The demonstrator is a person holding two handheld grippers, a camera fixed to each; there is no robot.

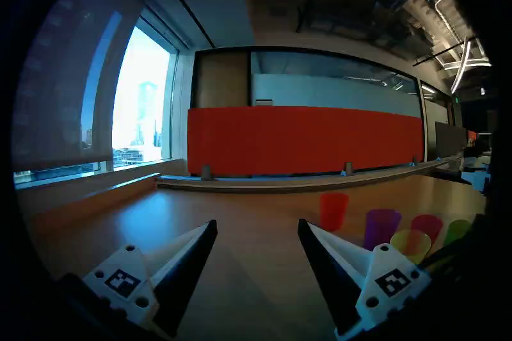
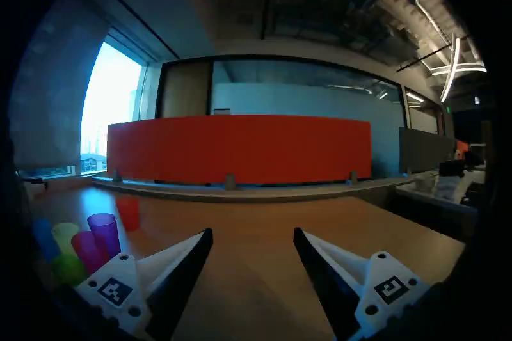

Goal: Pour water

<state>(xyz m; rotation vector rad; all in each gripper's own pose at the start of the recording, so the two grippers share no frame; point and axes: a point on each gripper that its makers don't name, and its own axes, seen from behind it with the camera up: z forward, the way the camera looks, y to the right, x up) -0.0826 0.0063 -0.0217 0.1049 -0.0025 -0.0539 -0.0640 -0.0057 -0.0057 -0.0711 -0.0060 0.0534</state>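
Wooden tabletop [image 1: 256,277] under left tongs [image 1: 256,222], spread and empty; right tongs [image 2: 253,231] likewise spread, pinching nothing; coloured cups [image 1: 381,226] clustered on the tabletop, red cup [image 1: 333,210] just behind them

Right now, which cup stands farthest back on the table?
The red cup: it stands alone, farther back than the purple cup, pink cup, yellow cup and green cup clustered together.

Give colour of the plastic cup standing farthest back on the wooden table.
Red: the translucent red plastic cup, clearest in the left gripper view.
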